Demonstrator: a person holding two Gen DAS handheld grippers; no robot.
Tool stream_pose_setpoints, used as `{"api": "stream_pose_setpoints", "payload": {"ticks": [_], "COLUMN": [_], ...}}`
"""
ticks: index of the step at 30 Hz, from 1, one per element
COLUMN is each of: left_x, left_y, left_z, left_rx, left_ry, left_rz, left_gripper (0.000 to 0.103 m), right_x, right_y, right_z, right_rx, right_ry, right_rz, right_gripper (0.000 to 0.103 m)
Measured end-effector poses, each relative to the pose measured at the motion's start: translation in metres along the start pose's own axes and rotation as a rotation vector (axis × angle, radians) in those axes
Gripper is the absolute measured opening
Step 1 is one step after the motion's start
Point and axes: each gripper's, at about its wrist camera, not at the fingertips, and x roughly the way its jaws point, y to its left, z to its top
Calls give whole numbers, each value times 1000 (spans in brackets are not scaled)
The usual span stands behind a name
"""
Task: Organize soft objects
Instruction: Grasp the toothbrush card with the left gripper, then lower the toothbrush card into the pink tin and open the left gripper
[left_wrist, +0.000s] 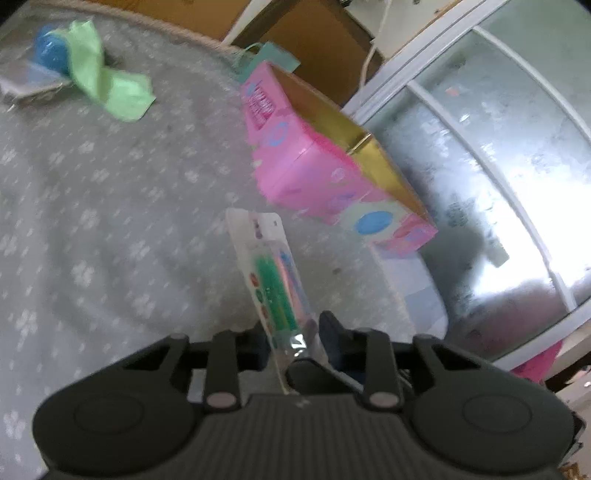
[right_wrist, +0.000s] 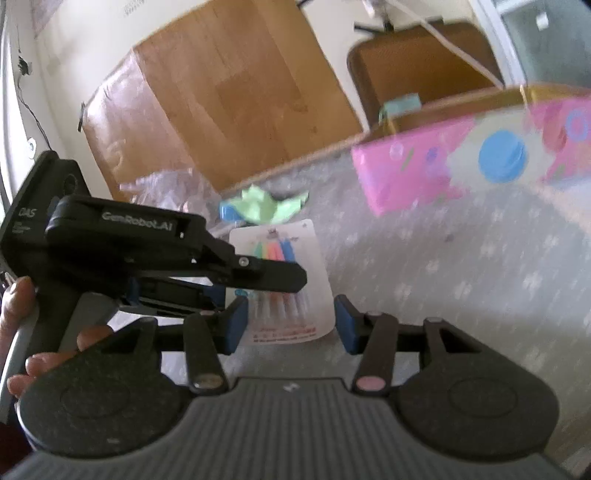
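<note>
A blister card of coloured pens stands upright above the grey patterned blanket. My left gripper is shut on the card, which shows edge-on between its fingers. In the right wrist view a hand holds that gripper as it comes in from the left and crosses the card's middle. Lower down, my right gripper has a blue pad against each side edge of the card. An open pink box stands to the right. A green cloth and a blue ball lie far left.
Large cardboard boxes lean against the wall behind the blanket. Crumpled clear plastic lies near the green cloth. A frosted glass door runs along the right, beyond the pink box.
</note>
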Motion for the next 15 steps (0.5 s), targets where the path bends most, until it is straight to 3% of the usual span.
{"api": "stream_pose_setpoints", "payload": {"ticks": [3, 7, 12, 15], "left_x": [0, 15, 64, 103], "left_y": [-18, -66, -93, -96], "left_z": [21, 64, 126, 158], "left_rx": [32, 177, 247, 243], "left_ry": [-20, -61, -95, -87], "left_rz": [-54, -60, -65, -43], "left_gripper": [26, 29, 35, 51], "right_x": [-7, -7, 22, 49], "right_y": [1, -20, -61, -78], "right_z": [23, 66, 116, 131], "right_rx": [-47, -106, -154, -171], "right_ry": [-84, -183, -215, -225], "right_rz": [-33, -75, -159, -258], "right_gripper": [53, 54, 54, 58]}}
